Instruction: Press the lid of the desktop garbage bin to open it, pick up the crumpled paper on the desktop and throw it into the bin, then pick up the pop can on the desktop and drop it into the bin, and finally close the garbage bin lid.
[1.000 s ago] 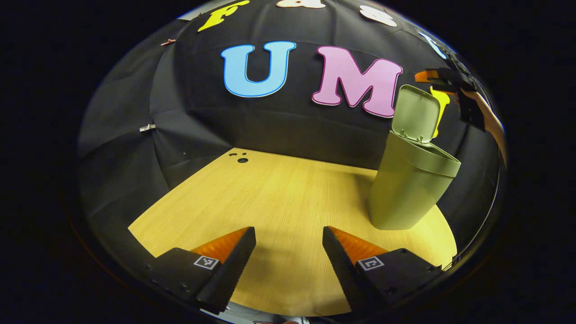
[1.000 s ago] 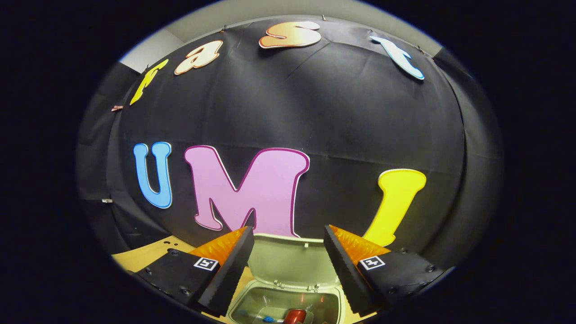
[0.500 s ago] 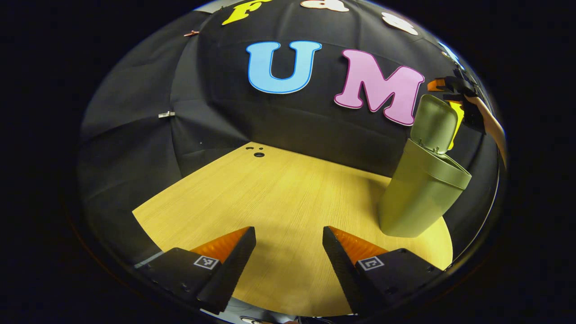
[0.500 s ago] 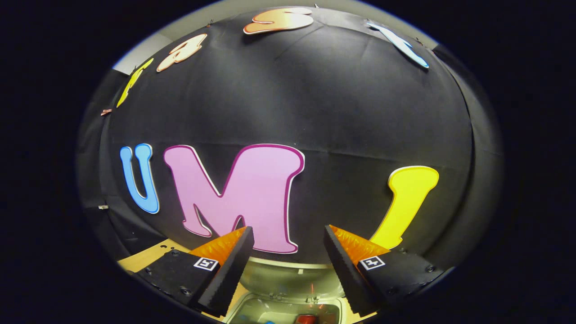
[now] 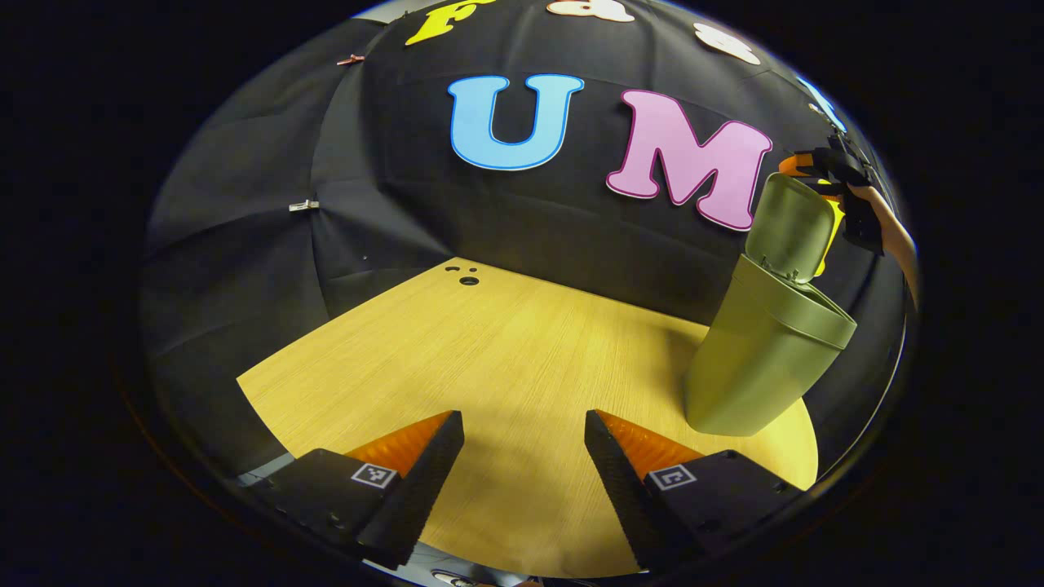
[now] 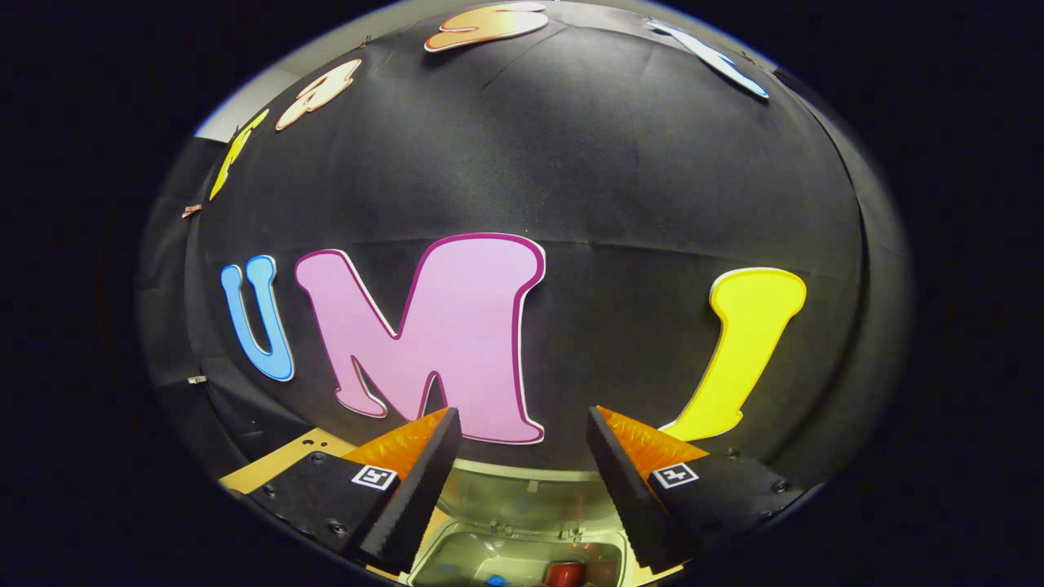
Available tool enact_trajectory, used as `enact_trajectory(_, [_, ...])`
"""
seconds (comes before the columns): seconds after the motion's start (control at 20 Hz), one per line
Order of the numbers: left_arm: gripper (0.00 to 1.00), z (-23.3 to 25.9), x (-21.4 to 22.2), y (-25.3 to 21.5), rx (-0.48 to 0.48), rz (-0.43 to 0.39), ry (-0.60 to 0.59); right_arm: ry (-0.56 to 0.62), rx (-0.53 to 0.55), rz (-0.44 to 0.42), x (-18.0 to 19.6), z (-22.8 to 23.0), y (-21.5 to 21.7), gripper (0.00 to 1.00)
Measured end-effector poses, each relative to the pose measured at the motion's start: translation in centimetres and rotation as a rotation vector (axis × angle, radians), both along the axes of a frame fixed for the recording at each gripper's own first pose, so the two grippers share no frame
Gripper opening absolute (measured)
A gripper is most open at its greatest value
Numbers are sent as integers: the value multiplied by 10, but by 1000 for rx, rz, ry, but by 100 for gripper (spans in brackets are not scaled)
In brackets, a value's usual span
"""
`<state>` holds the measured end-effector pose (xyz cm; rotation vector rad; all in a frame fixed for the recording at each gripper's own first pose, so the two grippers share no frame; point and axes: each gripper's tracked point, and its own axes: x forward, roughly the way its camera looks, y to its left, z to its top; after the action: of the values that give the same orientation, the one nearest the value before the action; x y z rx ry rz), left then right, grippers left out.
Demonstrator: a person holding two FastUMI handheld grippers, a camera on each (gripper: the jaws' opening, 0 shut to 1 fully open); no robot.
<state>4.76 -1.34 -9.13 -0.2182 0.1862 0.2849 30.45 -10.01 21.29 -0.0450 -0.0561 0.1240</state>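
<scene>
Currently both grippers stand spread with nothing between their fingers. No brand name or readable writing shows on the bin or the can; the square black-and-white marker tags on the finger bodies carry a pattern, no text.

Left gripper view: the left gripper (image 5: 524,444) hovers over bare light-wood desktop (image 5: 506,359). The olive-green desktop garbage bin (image 5: 763,359) stands upright on the desktop at about 3 o'clock, well apart from the fingers. Its lid (image 5: 789,228) is swung up on the rear hinge, near vertical. Just beyond the lid's top edge, at 2 o'clock, the right gripper (image 5: 820,167) shows with a hand (image 5: 893,240) behind it. Whether it touches the lid I cannot tell. A cluster of small round holes (image 5: 465,275) marks the desktop's far corner at 12 o'clock. A small metal clip (image 5: 303,205) sits on the black cloth at 9 o'clock.

Right gripper view: the right gripper (image 6: 524,444) looks out over the open bin (image 6: 522,546) at 6 o'clock, the raised lid (image 6: 526,493) between its fingers. Inside the bin lie a red pop can (image 6: 564,573) and a small blue scrap (image 6: 494,580), partly cut off.
</scene>
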Motion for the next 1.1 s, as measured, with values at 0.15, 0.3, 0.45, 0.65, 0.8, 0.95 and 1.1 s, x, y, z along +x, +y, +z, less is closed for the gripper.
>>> enact_trajectory(0.15, [96,3,7,-9,17,-41,1,-6,6,18,-23,-11,1,98])
enact_trajectory(0.3, [96,4,14,-18,52,-88,-5,3,5,33,-48,-27,2,97])
enact_trajectory(0.45, [96,0,14,-25,59,-114,-2,15,4,41,-71,-51,3,97])
enact_trajectory(0.65, [96,-14,12,-32,51,-145,21,86,4,68,-91,-97,6,97])
enact_trajectory(0.8, [96,-20,9,-33,85,-163,46,161,11,68,-99,-135,5,97])
enact_trajectory(0.95, [96,-18,6,-32,102,-166,47,200,8,55,-103,-161,3,97])
enact_trajectory(1.1, [96,-19,4,-33,94,-165,52,254,-25,35,-106,-187,1,97])
